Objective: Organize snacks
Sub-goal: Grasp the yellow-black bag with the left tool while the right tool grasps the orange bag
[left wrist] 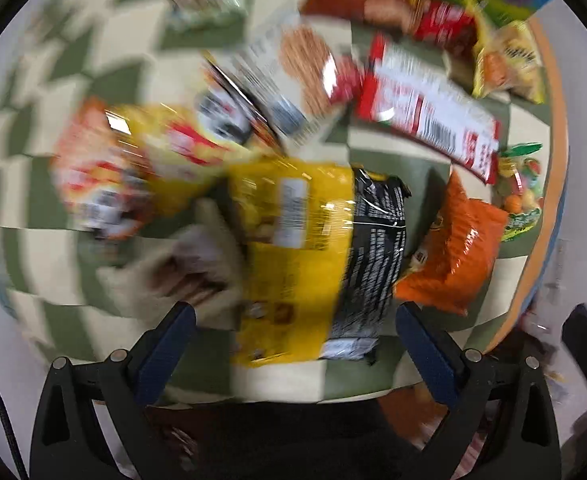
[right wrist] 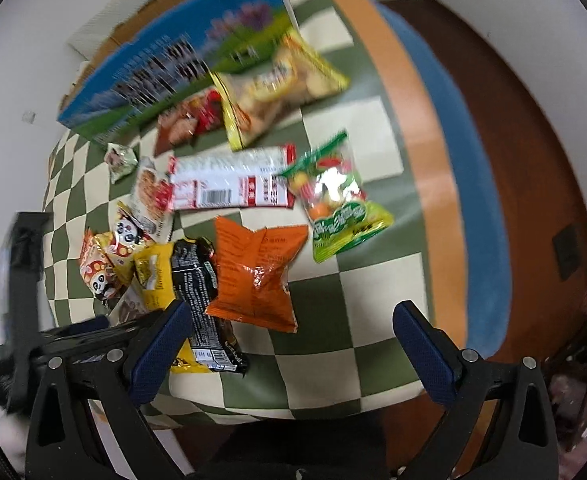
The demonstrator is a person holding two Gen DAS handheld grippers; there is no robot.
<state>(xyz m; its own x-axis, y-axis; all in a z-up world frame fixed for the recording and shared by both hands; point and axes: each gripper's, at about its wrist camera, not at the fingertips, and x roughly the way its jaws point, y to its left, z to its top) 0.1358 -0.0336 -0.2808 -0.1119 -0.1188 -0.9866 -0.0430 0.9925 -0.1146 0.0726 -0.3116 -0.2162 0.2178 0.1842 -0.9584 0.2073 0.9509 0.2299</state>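
Left gripper [left wrist: 295, 322] jaws wide apart, nothing between the pads, hanging above the table. Left wrist view heavily motion-blurred. Directly ahead of the open jaws, between the two fingers in frame, lies a yellow packet [left wrist: 293, 248] with a black packet [left wrist: 375, 256] touching its right side. A pale blurred wrapper [left wrist: 189, 264] sits just left of the yellow one, near the left finger; can't tell what it is. Orange bag [left wrist: 457, 248] just right of the black packet, off the right finger's far side.

Right gripper [right wrist: 293, 320] also spread open, empty, above the checkered tablecloth [right wrist: 345, 312]. The orange bag [right wrist: 257, 272] lies just beyond the jaws, closer to the left finger. The black packet [right wrist: 201, 300] runs beside and partly behind the left fingertip, the yellow packet [right wrist: 153, 276] touching it on the left. Left gripper's body shows at near left edge of this view.

Farther left: panda-print packets [right wrist: 109, 256] in a cluster, touching the yellow one. Middle distance: long red-and-white packet [right wrist: 233, 184] with barcode up, lying crosswise, and a cracker packet [right wrist: 149, 192] under its left end. Gummy candy bag [right wrist: 333, 200], green-edged, right of it, near the table's orange rim [right wrist: 421, 152]. Small green wrapped snack [right wrist: 121, 160] apart at left.

Far: yellow chip bag [right wrist: 277, 84] and a red-brown packet [right wrist: 189, 120] against a blue printed box [right wrist: 173, 64] at the far edge.
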